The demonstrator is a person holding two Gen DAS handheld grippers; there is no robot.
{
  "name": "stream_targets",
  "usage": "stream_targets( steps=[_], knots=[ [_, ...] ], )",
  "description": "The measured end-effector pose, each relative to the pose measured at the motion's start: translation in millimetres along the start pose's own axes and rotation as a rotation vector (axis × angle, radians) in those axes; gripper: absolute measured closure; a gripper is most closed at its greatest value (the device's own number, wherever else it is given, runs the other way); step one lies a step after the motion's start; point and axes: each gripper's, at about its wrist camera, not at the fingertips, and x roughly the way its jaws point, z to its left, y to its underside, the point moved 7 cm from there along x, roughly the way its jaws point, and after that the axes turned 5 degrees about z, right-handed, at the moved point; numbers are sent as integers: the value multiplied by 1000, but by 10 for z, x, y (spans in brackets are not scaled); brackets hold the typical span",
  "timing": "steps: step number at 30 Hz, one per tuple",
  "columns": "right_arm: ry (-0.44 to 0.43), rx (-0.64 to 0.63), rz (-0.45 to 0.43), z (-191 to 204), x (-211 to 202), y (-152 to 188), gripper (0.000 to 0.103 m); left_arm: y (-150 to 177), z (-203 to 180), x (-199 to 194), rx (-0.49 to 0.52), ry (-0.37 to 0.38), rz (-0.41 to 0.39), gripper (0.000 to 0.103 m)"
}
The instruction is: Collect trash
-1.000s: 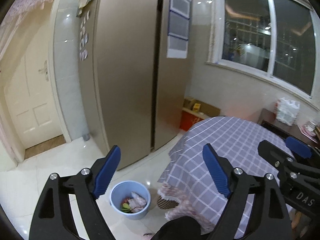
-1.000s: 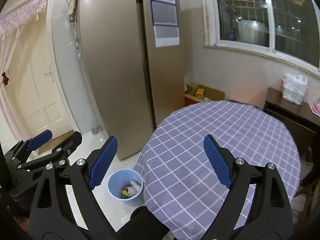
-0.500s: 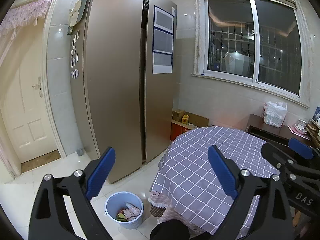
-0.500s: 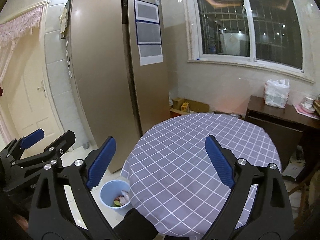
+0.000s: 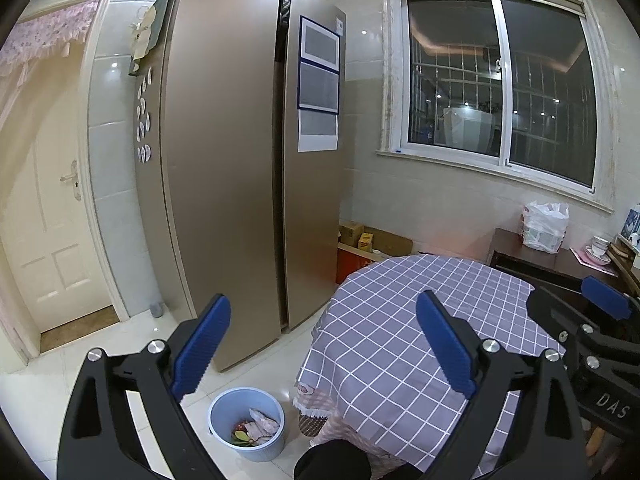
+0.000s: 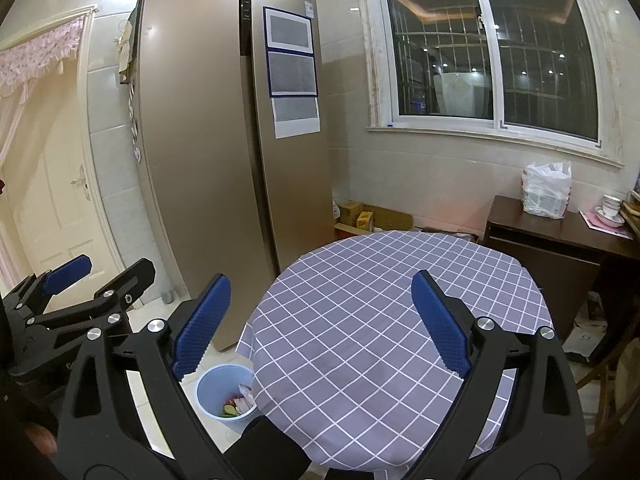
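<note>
A light blue bin stands on the white floor beside the round table. It holds crumpled paper and green scraps. It also shows in the right wrist view, partly behind the cloth edge. My left gripper is open and empty, held high above the bin and the table's left edge. My right gripper is open and empty above the purple checked tablecloth. No trash shows on the cloth.
A tall gold fridge stands behind the bin. A white door is at the left. Cardboard boxes sit by the wall under the window. A dark side table carries a white plastic bag and dishes.
Both grippers have risen and tilted up, so more of the fridge top and window shows. The bin and table look farther away. Both grippers stayed open and empty.
</note>
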Motion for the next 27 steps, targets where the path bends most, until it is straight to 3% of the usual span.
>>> stream_targets(
  steps=[27],
  knots=[
    [-6, -4, -4, 88, -25, -17, 13, -9, 16, -25, 19, -6, -11, 11]
  ],
)
